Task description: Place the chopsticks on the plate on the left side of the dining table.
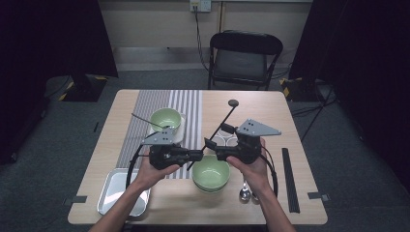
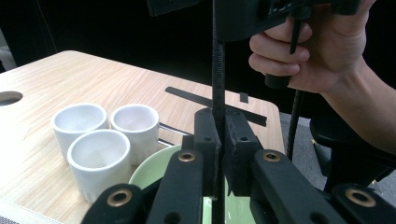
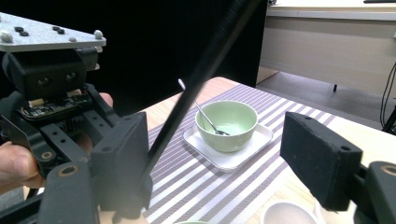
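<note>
The left gripper [image 1: 197, 155] pinches a long thin black ladle [image 1: 223, 120] between its jaws, above the large pale-green bowl [image 1: 211, 173] on the wooden table [image 1: 116, 121]. The right gripper [image 1: 211, 145] has its jaws spread, the ladle's handle running beside one.

Both forearms are bare, with no sleeves. The left gripper [image 1: 193, 155] and right gripper [image 1: 211, 146] are matte black, with brass-coloured pivot rivets and blocky rectangular pads. Each carries a grey three-cornered plate studded with small screws and trails a black cable.
</note>
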Demonstrator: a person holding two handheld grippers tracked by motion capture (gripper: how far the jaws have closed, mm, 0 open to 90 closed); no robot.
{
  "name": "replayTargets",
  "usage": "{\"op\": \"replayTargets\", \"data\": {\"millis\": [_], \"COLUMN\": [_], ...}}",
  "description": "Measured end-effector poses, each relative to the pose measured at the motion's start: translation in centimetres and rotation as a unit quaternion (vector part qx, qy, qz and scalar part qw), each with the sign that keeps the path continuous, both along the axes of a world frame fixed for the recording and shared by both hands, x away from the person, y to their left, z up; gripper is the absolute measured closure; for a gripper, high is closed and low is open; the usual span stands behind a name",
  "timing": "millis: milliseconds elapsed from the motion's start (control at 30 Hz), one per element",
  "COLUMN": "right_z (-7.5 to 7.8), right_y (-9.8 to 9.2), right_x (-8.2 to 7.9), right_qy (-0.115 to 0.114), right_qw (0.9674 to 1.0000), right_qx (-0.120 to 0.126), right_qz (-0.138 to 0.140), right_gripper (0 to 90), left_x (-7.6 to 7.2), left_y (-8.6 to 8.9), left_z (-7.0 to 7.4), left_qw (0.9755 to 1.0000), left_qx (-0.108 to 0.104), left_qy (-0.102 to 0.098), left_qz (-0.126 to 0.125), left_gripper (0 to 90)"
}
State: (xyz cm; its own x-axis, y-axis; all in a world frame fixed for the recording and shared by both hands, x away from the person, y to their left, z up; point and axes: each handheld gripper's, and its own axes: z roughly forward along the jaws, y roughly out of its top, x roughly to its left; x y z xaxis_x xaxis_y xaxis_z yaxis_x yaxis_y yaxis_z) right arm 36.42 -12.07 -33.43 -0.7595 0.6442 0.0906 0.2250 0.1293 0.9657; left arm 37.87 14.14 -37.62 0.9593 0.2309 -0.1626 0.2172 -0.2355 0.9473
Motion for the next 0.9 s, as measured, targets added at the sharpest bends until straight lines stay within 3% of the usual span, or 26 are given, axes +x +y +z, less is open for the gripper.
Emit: {"op": "replayTargets", "data": {"millis": [200, 500, 900], "right_z": [-0.2, -0.3, -0.4], "right_y": [-0.3, -0.8, -1.6], "right_x": [0.2, 0.5, 0.8], "right_qy": [0.003, 0.008, 0.006], "right_qw": [0.9999, 0.9998, 0.9992], "right_qx": [-0.001, 0.004, -0.001], "right_qz": [-0.011, -0.02, -0.041], "right_gripper": [23.7, 22.6, 21.8], "left_x": [0.3, 0.5, 0.8], "left_y": [0.6, 0.8, 1.8], "left_z": [0.0, 0.0, 0.3], "left_qw": [0.9998, 0.9999, 0.9996], "left_qx": [-0.014, -0.01, -0.019], "left_qy": [0.012, 0.012, 0.015], "left_qz": [0.005, 0.006, 0.017], "left_gripper": [85.8, 85.9, 85.9]}}
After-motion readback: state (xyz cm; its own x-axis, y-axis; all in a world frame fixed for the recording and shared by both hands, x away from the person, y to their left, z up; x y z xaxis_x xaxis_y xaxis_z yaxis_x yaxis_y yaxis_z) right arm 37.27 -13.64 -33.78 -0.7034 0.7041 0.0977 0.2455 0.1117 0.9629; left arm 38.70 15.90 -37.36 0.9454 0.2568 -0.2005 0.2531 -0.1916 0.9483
